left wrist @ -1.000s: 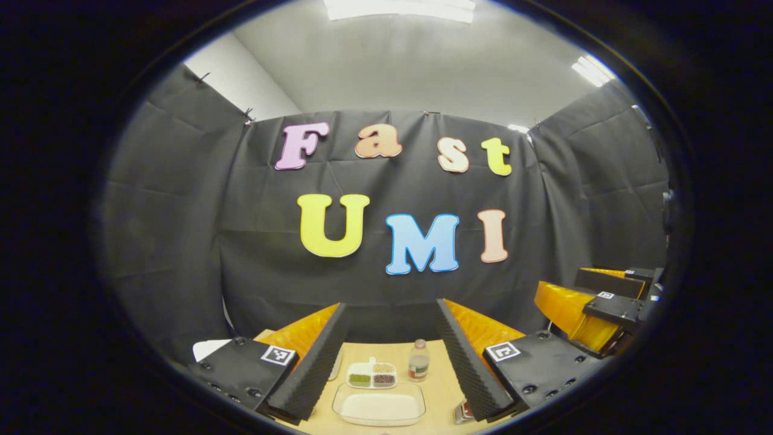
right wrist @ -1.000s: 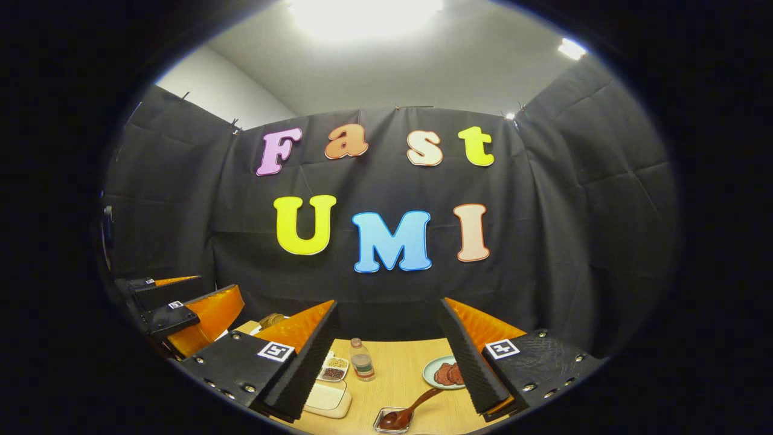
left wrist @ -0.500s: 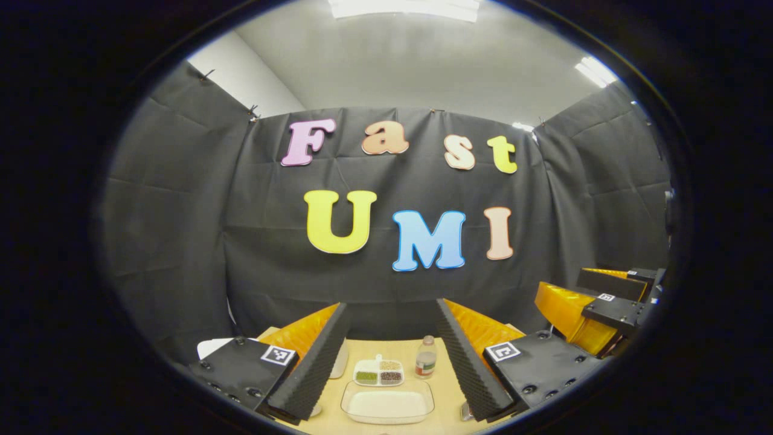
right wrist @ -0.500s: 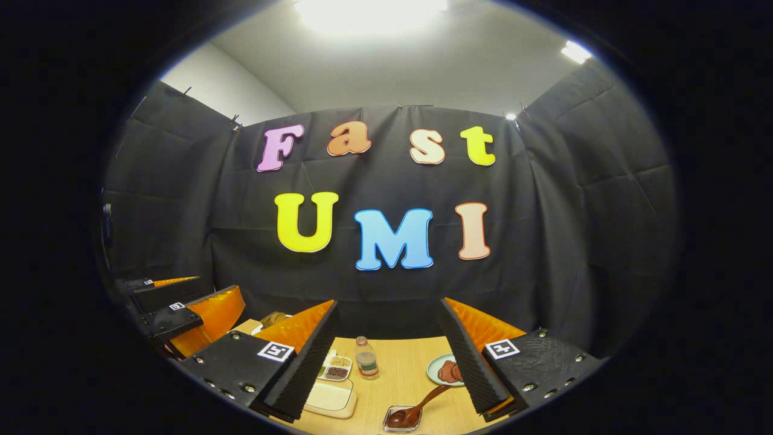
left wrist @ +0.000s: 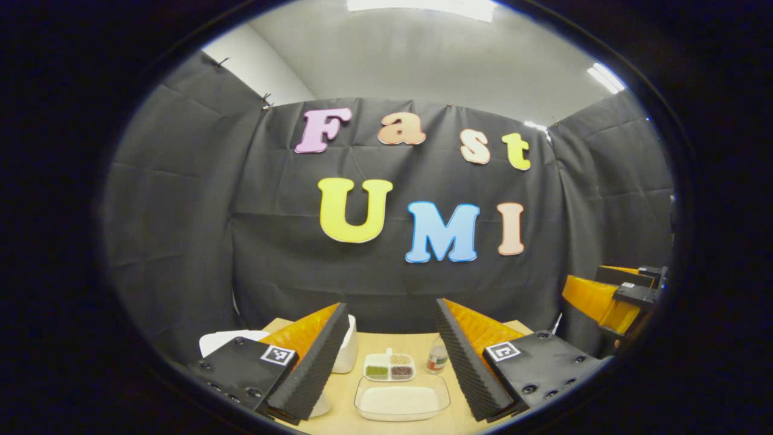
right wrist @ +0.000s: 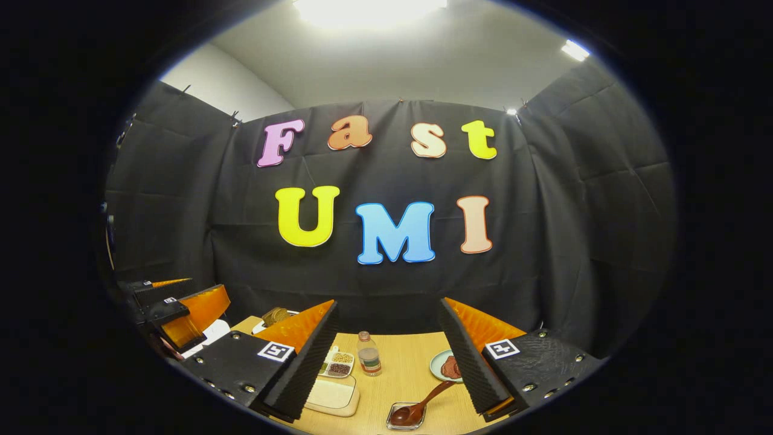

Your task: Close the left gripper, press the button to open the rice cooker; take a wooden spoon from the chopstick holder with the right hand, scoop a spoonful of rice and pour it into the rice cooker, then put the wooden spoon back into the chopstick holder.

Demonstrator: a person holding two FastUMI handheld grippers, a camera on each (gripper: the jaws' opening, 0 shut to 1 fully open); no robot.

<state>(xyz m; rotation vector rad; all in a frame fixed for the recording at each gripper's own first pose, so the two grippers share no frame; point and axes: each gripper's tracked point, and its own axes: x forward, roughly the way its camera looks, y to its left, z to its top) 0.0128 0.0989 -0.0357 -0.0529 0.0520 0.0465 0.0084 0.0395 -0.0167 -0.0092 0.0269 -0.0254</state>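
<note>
Staged recording booth: black cloth walls (right wrist: 574, 241); wooden table (right wrist: 404, 374) with food dishes; ceiling light (right wrist: 368, 9)

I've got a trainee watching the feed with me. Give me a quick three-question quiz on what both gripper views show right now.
1. True or false: the left gripper is already closed for pressing the button.
2. In the left gripper view, what lies nearest between the fingers? A) a clear tray of white rice B) a plate of meat C) a spoon
3. Fill in: in the right gripper view, the brown spoon rests with its bowl in a small clear ____.

Key
1. False: its fingers stand wide apart.
2. A; the divided dish of beans sits just behind it.
3. Dish.
</note>
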